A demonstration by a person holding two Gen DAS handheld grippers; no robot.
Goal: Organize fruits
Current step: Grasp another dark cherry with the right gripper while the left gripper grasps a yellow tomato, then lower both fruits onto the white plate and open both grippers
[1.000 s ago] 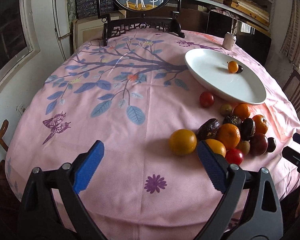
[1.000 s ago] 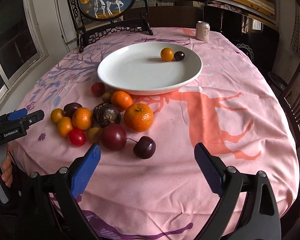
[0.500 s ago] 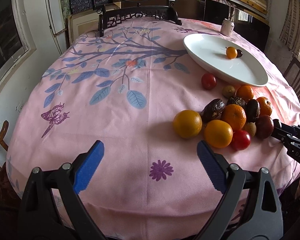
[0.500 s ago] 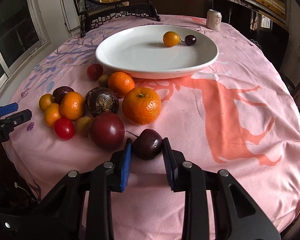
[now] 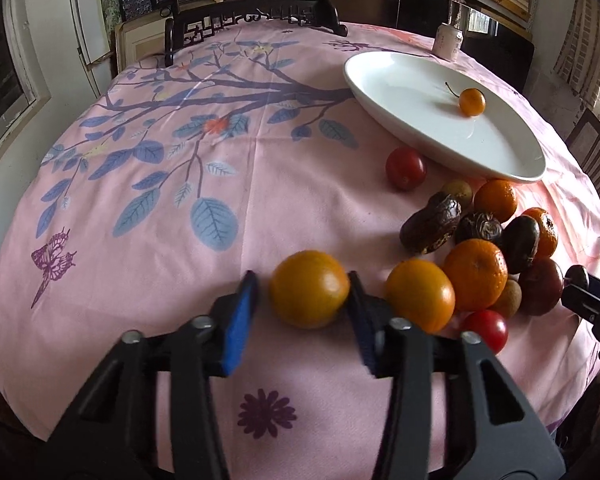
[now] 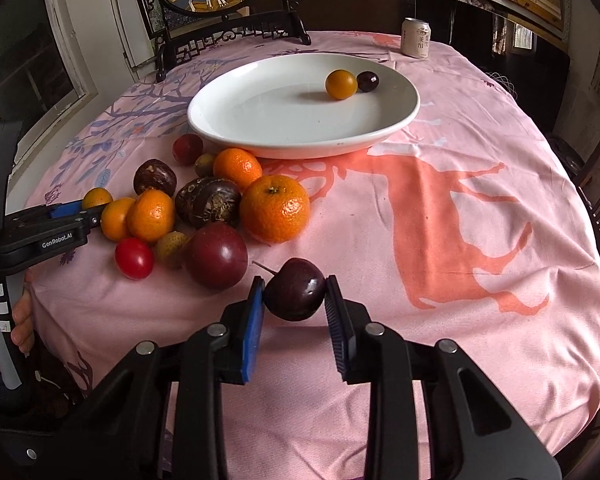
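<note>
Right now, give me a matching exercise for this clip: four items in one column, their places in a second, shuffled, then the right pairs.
Items:
1. dark cherry
2. yellow-orange fruit
3. small orange fruit
4. drink can

Places:
A. on the white plate
B. between the left gripper's pads
C. standing on the cloth beyond the plate
D. between the right gripper's pads

Pairs: 1-D, 2-B, 3-A, 4-C

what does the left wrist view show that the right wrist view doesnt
Only the left wrist view shows the left gripper closing around the orange, right pad touching, and a purple flower print. Only the right wrist view shows the right gripper shut on the dark cherry, plus the dark cherry on the plate. Both show the white plate, can and fruit pile.
</note>
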